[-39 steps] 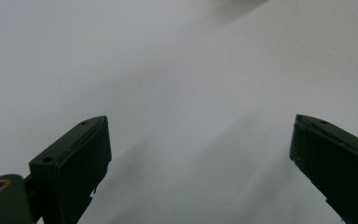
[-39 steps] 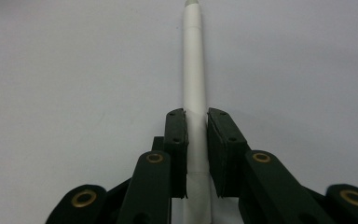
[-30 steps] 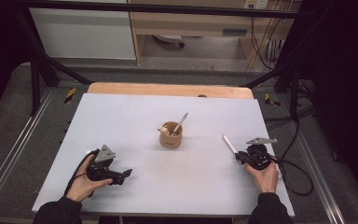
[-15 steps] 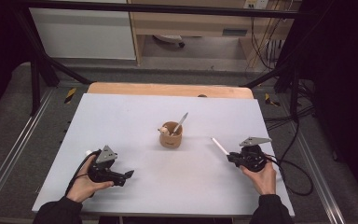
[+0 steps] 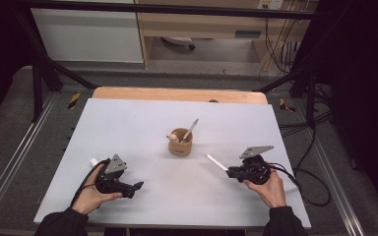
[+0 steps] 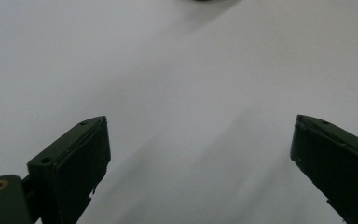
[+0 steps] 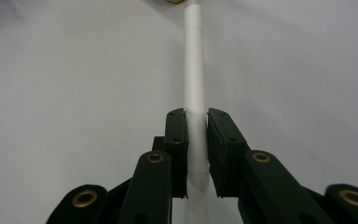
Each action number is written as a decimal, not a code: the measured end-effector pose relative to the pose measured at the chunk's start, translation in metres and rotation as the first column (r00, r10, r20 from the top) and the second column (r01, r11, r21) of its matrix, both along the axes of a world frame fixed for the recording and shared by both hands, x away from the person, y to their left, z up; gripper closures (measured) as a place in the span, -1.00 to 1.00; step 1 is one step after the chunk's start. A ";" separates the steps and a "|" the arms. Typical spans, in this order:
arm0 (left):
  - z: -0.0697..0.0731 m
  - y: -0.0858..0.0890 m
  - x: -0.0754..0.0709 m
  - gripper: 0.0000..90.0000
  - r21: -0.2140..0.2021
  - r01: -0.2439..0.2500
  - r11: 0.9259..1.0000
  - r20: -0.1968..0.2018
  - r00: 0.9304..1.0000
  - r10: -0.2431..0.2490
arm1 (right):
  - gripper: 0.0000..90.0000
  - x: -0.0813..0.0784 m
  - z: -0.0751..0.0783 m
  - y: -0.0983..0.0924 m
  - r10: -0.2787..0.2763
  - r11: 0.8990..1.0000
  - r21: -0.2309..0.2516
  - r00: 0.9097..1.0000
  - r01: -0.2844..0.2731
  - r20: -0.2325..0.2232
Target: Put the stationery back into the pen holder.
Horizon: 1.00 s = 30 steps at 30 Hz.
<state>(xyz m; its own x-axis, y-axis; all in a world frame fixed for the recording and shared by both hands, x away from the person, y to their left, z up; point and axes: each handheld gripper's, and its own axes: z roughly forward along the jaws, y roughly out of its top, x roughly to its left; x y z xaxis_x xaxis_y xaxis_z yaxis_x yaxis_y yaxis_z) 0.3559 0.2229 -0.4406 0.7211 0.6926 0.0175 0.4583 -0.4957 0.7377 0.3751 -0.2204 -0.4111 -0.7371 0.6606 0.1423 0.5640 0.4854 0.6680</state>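
- Starting on the cup's left: the left hand (image 5: 94,192) comes in from the near edge of the white table (image 5: 142,123), dark sleeve at the wrist, palm wrapped round the body of the left gripper (image 5: 137,186).
- That hand lies low on the table, well apart from the wooden cup (image 5: 180,146), on its near-left side, with the gripper lying level and its tip aimed toward the right.
- In the left gripper view its 2 black jaws stand wide apart, bare white table between them, nothing held.
- A small white thing (image 5: 93,161) peeks out just behind the left hand; too small to tell what it is.
- Now the middle: the wooden cup stands upright near the centre of the table, with a pale stick (image 5: 191,129) leaning out of it toward the far right and a small light lump at its rim.
- Over to the cup's right: the white pen (image 5: 216,162) sits between the cup and the right hand, its free end pointing back up toward the cup, clear of it.
- The right gripper (image 5: 230,172) has it! In the right gripper view the 2 jaws are pinched narrow on the white pen (image 7: 195,79), pads pressing either side of the barrel, which runs straight ahead from them.
- The right hand (image 5: 267,186) is near-right of the cup, fingers curled under the gripper body, grey 3-cornered plate on top, cable trailing off to the right.
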 end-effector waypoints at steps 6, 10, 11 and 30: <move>0.001 -0.006 -0.002 -0.89 0.017 0.022 1.000 0.008 1.000 -0.022 | 0.75 -0.003 0.003 0.016 0.070 0.998 0.009 0.997 -0.070 -0.017; 0.001 -0.011 -0.003 -0.89 0.022 0.035 0.999 0.011 0.999 -0.035 | 0.75 -0.005 0.002 0.027 0.102 0.995 0.012 0.994 -0.101 -0.033; 0.002 -0.012 -0.003 -0.89 0.024 0.037 0.999 0.012 0.999 -0.037 | 0.75 -0.005 0.002 0.030 0.112 0.994 0.009 0.993 -0.112 -0.039; 0.012 -0.044 -0.002 -0.87 0.136 0.138 0.981 0.093 0.984 -0.151 | 0.75 -0.003 0.007 0.060 0.187 0.982 0.001 0.980 -0.188 -0.068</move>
<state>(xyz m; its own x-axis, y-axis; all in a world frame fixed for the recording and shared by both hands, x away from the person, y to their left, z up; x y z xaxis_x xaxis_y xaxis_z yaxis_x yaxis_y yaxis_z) 0.3536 0.1794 -0.4283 0.8031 0.5686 0.1783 0.3003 -0.6446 0.7030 0.3726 -0.1600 -0.4038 -0.8368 0.5127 0.1922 0.5061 0.5904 0.6287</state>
